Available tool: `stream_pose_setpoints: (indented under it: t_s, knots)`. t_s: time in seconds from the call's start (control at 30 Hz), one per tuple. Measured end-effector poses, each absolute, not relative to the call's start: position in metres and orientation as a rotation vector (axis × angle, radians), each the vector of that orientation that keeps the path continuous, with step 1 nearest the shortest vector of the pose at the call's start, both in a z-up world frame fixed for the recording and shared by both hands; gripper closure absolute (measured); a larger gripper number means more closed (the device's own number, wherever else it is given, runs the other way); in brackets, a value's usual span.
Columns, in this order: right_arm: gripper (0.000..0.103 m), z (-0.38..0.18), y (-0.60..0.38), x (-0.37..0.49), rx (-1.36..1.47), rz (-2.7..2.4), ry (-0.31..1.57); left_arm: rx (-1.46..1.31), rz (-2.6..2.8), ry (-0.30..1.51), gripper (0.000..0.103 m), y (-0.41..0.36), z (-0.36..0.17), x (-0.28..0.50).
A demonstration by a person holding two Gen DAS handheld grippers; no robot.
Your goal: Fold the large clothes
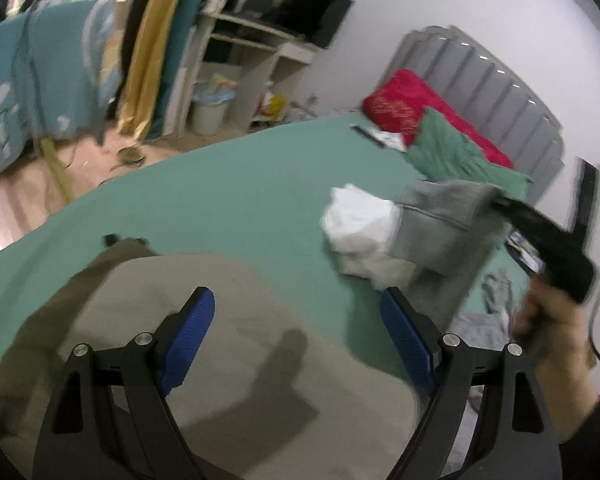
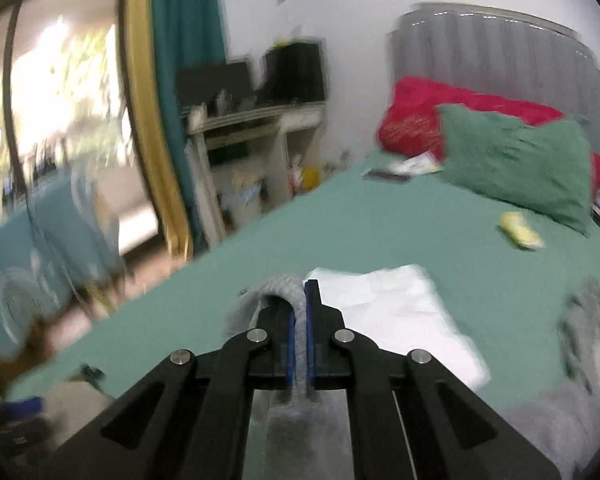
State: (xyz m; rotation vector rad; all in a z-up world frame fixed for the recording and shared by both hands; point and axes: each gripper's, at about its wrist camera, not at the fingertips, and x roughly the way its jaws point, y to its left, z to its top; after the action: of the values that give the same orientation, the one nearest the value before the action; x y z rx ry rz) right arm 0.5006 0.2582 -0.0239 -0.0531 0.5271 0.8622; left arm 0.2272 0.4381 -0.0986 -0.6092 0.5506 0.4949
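Observation:
A beige garment (image 1: 204, 320) lies spread flat on the green bed (image 1: 228, 184) under my left gripper (image 1: 296, 312), which is open and empty above it. My right gripper (image 2: 299, 300) is shut on a grey garment (image 2: 276, 286) and holds it up off the bed. In the left wrist view the grey garment (image 1: 440, 220) hangs from the right gripper (image 1: 496, 200) at the right. A folded white cloth (image 2: 396, 312) lies on the bed just past the right gripper; it also shows in the left wrist view (image 1: 360, 228).
A green pillow (image 2: 520, 164) and a red pillow (image 2: 420, 116) lean on the grey headboard (image 2: 500, 48). A yellow item (image 2: 520, 232) and a crumpled grey cloth (image 2: 592, 332) lie on the bed. A shelf unit (image 1: 252, 64) stands beyond the bed's far edge.

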Motion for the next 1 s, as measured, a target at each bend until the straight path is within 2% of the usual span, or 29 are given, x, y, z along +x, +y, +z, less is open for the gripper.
stream_pose_setpoints:
  t_s: [0.17,0.27,0.33,0.4,0.43,0.47,0.53,0.63,0.73,0.77,0.87,1.0]
  knots:
    - [0.098,-0.013,0.089,0.496,0.088,0.666,0.538,-0.541,0.344,0.572,0.016,0.375,-0.093,0.26]
    - [0.097,-0.045,-0.02,0.494,0.151,0.51,0.604,-0.335,0.329,0.605,0.016,0.309,-0.095,0.286]
    - [0.095,-0.094,-0.092,0.498,0.196,0.404,0.766,-0.199,0.291,0.616,0.016,0.266,-0.1,0.3]
    - [0.075,-0.141,-0.136,0.499,0.187,0.307,0.936,-0.162,0.2,0.663,0.016,0.231,-0.113,0.317]
    - [0.05,-0.158,-0.157,0.499,0.188,0.268,0.987,-0.169,0.149,0.707,0.016,0.217,-0.124,0.327]
    - [0.034,-0.173,-0.178,0.492,0.213,0.246,1.017,-0.175,0.117,0.753,0.016,0.206,-0.136,0.335]
    - [0.034,-0.181,-0.209,0.476,0.244,0.172,1.009,-0.175,0.078,0.843,0.016,0.186,-0.16,0.348]
    - [0.034,-0.17,-0.232,0.466,0.232,0.07,0.961,-0.173,0.079,0.875,0.016,0.177,-0.173,0.355]
    - [0.034,-0.138,-0.232,0.457,0.12,0.056,0.789,-0.152,0.093,0.859,0.016,0.171,-0.177,0.355]
    - [0.034,-0.122,-0.209,0.455,0.055,0.156,0.718,-0.157,0.1,0.853,0.016,0.171,-0.178,0.357]
    - [0.034,-0.116,-0.138,0.455,-0.132,0.348,0.695,-0.196,0.121,0.851,0.016,0.18,-0.181,0.357]
    - [0.034,-0.151,-0.038,0.465,-0.402,0.445,0.715,-0.207,0.117,0.87,0.016,0.182,-0.185,0.36]
